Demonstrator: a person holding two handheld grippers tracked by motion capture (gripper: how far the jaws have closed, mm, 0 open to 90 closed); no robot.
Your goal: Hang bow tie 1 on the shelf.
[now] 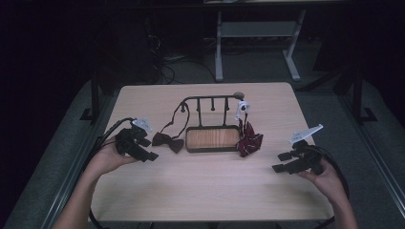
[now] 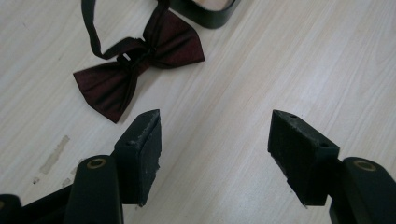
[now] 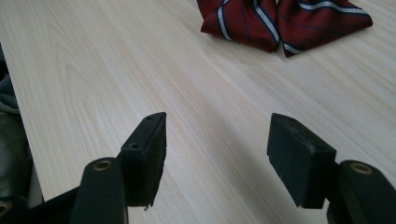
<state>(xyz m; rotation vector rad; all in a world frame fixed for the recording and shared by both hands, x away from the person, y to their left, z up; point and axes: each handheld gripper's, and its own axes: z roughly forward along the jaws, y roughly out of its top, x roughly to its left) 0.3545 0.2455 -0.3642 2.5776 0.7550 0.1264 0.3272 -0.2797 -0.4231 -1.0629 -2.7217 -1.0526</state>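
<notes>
Left gripper [image 2: 215,154]: jaws spread wide, nothing between them, held low over the table [image 1: 205,191].
Dark maroon bow tie [image 2: 135,70]: flat on the wood just ahead of the left gripper's jaws, slightly toward its left jaw; its strap runs up to the black rack [image 1: 210,102].
Right gripper [image 3: 217,156]: jaws wide apart, empty.
Red striped bow tie [image 3: 285,21]: ahead of the right gripper, well apart from it.
Writing: no legible text or brand.
Surface: pale wood-grain laminate, faint scuffs.
Room: dim; grey floor, cables, white desk frame [image 1: 258,43] beyond.
</notes>
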